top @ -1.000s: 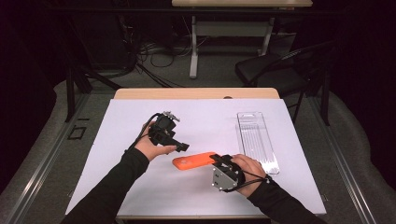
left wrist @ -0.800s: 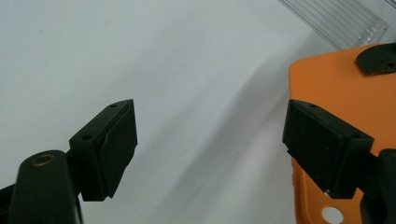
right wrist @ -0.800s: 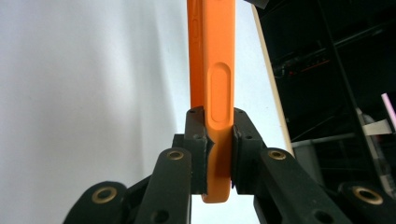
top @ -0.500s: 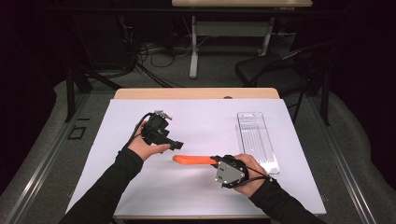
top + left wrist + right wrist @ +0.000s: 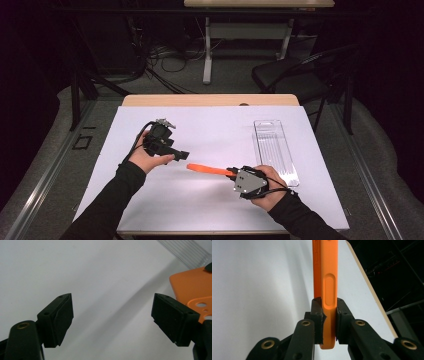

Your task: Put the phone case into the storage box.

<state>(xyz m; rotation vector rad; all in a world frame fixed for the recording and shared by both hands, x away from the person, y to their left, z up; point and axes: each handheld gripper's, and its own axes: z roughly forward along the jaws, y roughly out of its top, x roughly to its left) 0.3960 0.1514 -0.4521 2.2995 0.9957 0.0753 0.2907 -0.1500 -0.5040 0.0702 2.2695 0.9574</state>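
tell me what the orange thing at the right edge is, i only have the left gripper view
Observer: It's an orange phone case, clamped at one end by the right gripper.
Operator: flat or on edge
Observer: On edge; the right gripper view shows its narrow side with a button bump between the jaws.
Operator: where's my left gripper then
Observer: The left gripper is open, just above the case's free end in the high view.

Bare white table point(image 5: 215, 135) lies open ahead; the clear tray point(image 5: 275, 150) seemingly blocks the right side.
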